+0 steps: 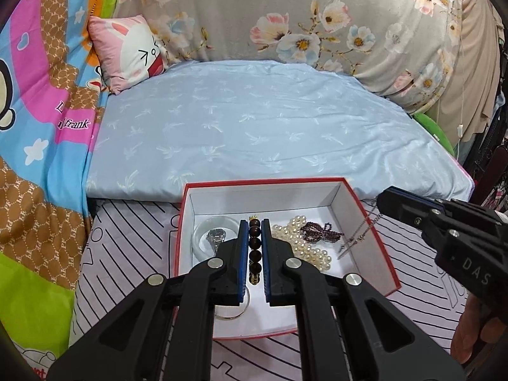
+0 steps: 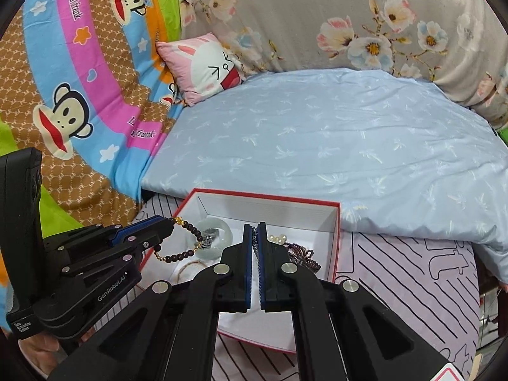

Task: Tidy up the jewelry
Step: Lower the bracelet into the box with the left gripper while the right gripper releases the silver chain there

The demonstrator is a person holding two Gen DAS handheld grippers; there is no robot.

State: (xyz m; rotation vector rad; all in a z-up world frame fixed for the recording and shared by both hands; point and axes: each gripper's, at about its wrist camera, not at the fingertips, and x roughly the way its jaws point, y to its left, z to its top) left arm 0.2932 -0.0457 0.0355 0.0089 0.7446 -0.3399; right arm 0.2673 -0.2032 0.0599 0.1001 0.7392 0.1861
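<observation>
Above red-rimmed box [image 1: 365, 222], 2 loaded grippers

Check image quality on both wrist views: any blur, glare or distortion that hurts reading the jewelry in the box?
Left wrist: sharp, evenly lit; fisheye bends the red box rim and darkens the corners; the white floor is bright, yet the pearls and the bead bracelet in the left gripper stay readable. Right wrist: same bending and dark corners; the chain in the right gripper is mostly hidden.
</observation>
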